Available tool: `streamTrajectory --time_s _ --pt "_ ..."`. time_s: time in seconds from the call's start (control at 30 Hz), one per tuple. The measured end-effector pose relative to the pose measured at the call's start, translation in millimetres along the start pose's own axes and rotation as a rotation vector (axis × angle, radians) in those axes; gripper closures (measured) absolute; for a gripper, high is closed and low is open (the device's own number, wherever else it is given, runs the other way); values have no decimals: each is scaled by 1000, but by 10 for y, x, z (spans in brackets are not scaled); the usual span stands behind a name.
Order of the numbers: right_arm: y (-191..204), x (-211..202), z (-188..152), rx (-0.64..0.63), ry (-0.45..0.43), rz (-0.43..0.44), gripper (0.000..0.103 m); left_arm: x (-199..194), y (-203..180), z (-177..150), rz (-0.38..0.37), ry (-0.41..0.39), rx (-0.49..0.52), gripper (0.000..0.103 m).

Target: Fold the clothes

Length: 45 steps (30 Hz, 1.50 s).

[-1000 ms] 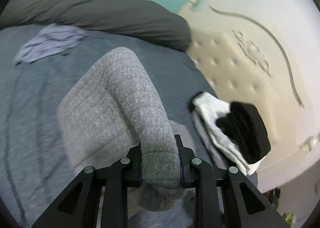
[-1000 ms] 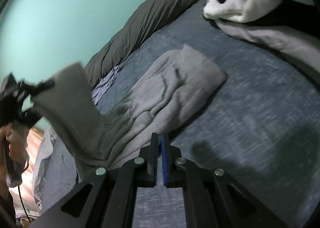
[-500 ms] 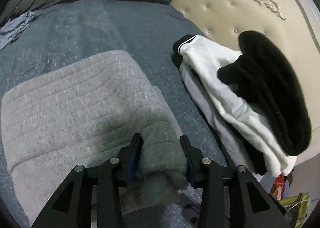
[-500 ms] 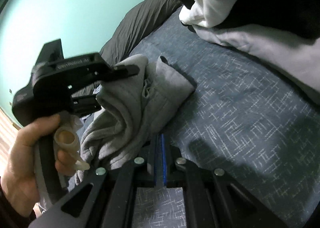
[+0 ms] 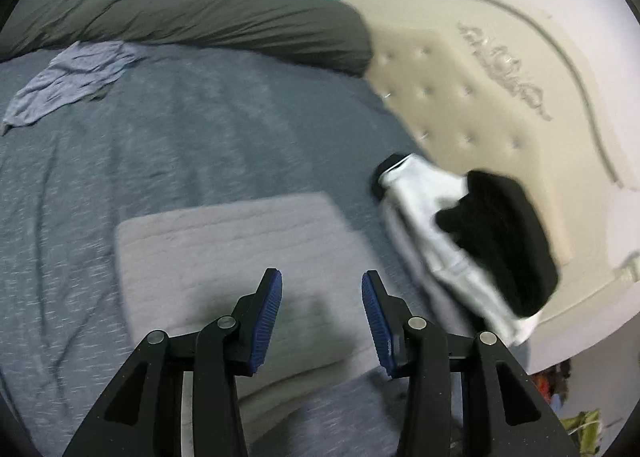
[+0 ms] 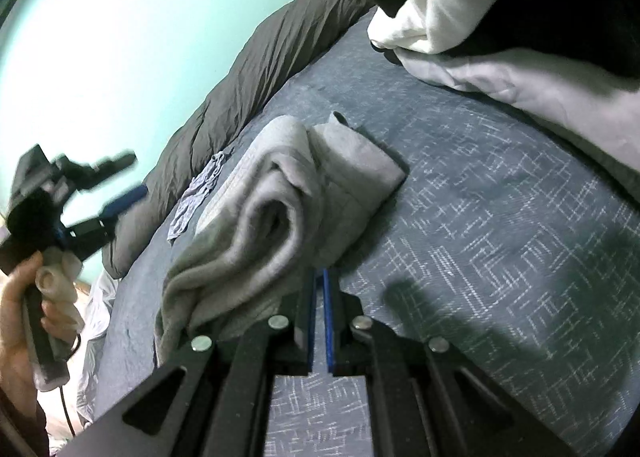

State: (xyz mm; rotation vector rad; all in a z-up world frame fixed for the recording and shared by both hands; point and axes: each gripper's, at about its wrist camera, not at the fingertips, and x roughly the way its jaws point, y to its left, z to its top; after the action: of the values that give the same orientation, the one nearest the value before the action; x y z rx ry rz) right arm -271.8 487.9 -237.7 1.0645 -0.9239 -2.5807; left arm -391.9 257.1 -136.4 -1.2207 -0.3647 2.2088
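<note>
Grey sweater [image 5: 240,253]: folded, flat on bed [image 5: 200,145] toward headboard edge. Left tongs [image 5: 322,311] above its near part, spread wide, grasping nothing. Right tongs [image 6: 319,317] low over bedcover at sweater's near edge, blue pads pressed nearly together, nothing visible between. White and black clothes pile [image 5: 472,241] just beside sweater, against headboard [image 5: 480,97]. Blue-grey garment [image 5: 68,85] well apart, by dark duvet [image 5: 192,13] at far edge.
</note>
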Motion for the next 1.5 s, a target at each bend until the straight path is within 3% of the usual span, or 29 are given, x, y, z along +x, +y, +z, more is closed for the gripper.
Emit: streamTrajectory --time_s 0.27,0.47,0.67,0.8,0.9,1.03,1.3,1.5 --pt "32 43 13 -3 0 -3 101 292 219 -395 37 93 10 58" --pt "58 71 6 -6 3 -2 101 553 133 -782 70 163 78 58" --pt "58 53 -13 -6 5 -4 101 256 131 -772 56 118 90 58" --pt "79 48 -22 -5 1 -3 101 -107 268 -743 89 43 84 57" --pt "108 67 -30 -8 2 -2 101 -170 507 -739 135 30 52 57" --pt "142 97 -39 -13 6 -2 101 -30 725 -894 124 85 10 57" --pt "137 142 -35 -14 12 -5 101 180 630 -1238 148 135 85 58" --pt "132 130 -37 -10 10 -5 101 1 568 -1096 139 92 101 58"
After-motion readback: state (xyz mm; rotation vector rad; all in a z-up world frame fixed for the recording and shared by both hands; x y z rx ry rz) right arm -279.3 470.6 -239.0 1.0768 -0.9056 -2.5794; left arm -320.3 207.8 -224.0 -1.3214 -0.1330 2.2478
